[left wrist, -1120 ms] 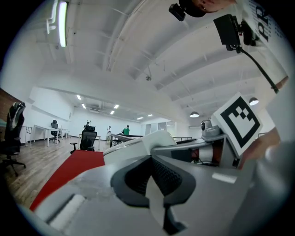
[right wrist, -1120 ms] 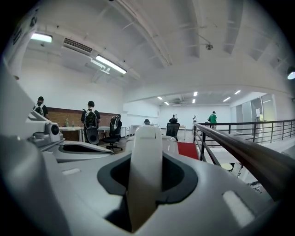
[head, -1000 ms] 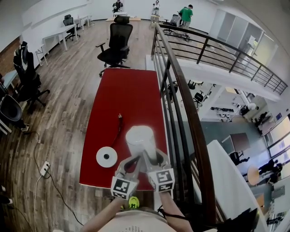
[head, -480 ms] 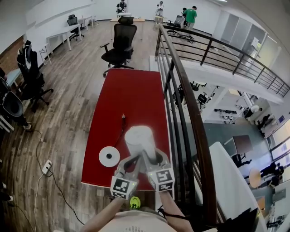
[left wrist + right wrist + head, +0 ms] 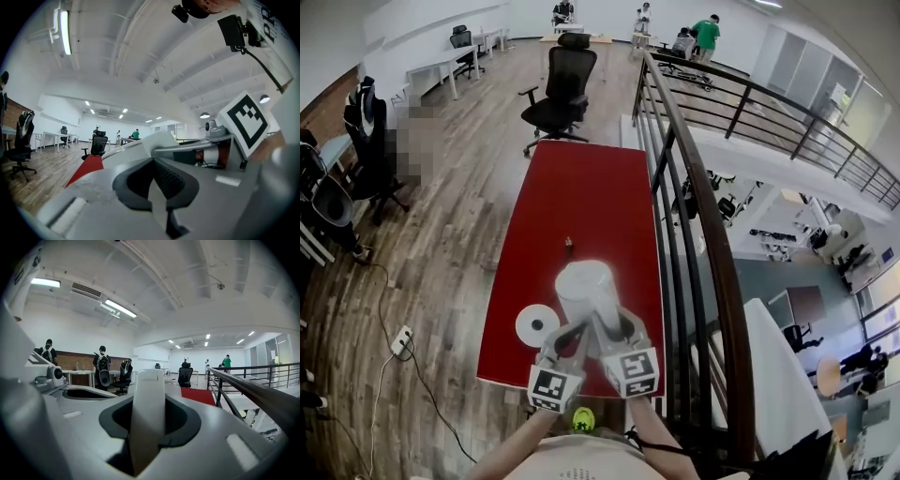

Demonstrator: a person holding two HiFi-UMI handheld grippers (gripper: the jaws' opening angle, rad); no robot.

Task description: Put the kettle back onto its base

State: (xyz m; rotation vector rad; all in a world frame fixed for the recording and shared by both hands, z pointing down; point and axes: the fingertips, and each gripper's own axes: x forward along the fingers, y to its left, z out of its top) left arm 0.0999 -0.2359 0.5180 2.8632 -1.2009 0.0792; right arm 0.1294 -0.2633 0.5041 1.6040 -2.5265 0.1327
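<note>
A white kettle [image 5: 584,289] hangs over the near end of the red table [image 5: 581,192], just right of its round white base [image 5: 537,325]. My right gripper [image 5: 611,328] is shut on the kettle's handle [image 5: 147,408], which stands upright between the jaws in the right gripper view. My left gripper [image 5: 577,331] sits beside it against the kettle's near side. Its jaws stand close together, and nothing shows clearly between them in the left gripper view. There the kettle [image 5: 157,139] fills the space just beyond the left gripper [image 5: 154,185].
A dark metal railing [image 5: 698,225] runs along the table's right edge, with a drop to a lower floor beyond. A cable plug [image 5: 569,244] lies mid-table. A black office chair [image 5: 562,89] stands at the far end. A power strip [image 5: 401,339] lies on the floor at left.
Both grippers and the kettle have shifted left over the table, closer to the base. The grip on the handle is unchanged.
</note>
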